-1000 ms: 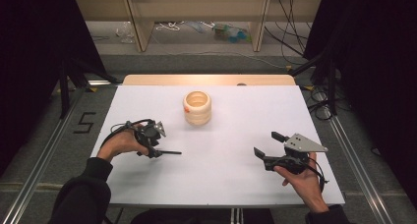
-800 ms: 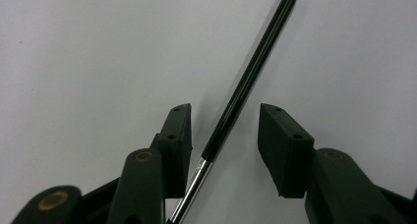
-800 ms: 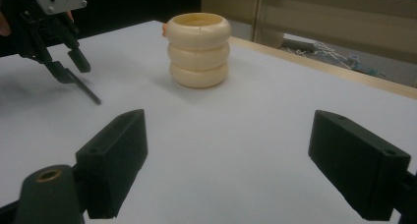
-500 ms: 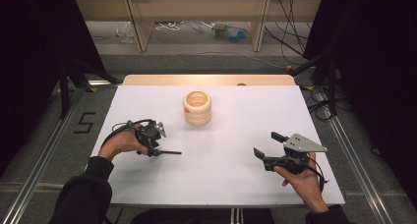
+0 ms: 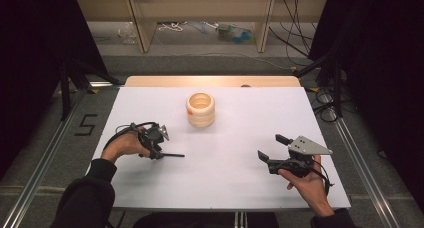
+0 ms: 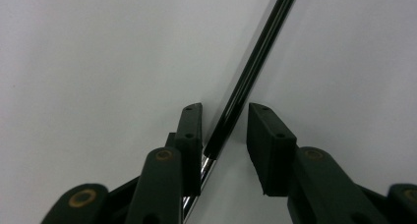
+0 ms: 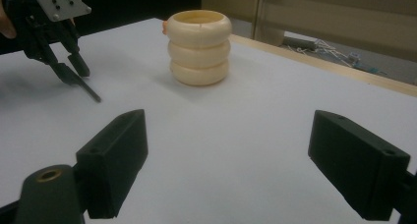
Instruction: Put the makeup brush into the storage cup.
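Black and glossy, a thin rod [image 6: 255, 62] is lying between the jaws of your left gripper [image 6: 223, 130], which you are holding low over the white table [image 5: 230, 178] at its left side. Those jaws have just been closing and are standing narrow now; one pad is sitting against the rod's side while the other is still showing a gap, so the rod is not pinched yet. In the high view the rod [image 5: 172, 155] is resting flat on the table, poking out from the left gripper [image 5: 156, 147] toward the middle. Your right gripper [image 5: 272, 150] is hovering over the table's right side with its jaws spread wide around nothing, well apart from the rod. Farther off, near the table's far edge, a cream ribbed cup [image 5: 200, 109] is standing upright.
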